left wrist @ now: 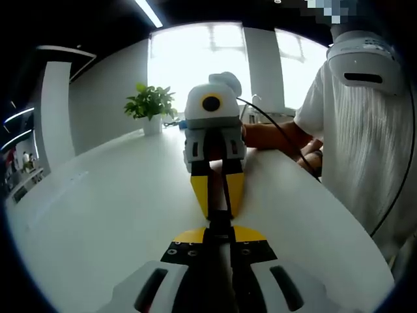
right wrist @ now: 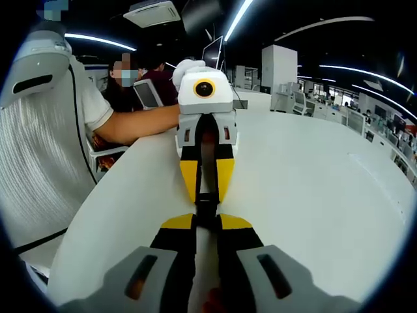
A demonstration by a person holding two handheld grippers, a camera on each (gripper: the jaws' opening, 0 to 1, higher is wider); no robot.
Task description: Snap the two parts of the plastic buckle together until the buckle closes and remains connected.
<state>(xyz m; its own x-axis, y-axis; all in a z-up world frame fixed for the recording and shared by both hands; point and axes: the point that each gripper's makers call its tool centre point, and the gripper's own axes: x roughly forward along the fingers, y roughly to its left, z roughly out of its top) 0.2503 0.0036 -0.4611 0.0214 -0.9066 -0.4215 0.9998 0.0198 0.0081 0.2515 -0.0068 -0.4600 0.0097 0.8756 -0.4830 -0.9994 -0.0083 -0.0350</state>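
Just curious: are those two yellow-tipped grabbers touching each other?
Cannot tell. In the left gripper view, left gripper and right gripper meet tip to tip around the dark buckle.

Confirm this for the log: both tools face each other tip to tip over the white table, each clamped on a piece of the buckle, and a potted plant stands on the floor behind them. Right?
One detail is off. The potted plant stands on the white table, not on the floor, as the left gripper view shows. The rest holds: the left tool and right tool meet tip to tip, each shut on a dark piece of the buckle.
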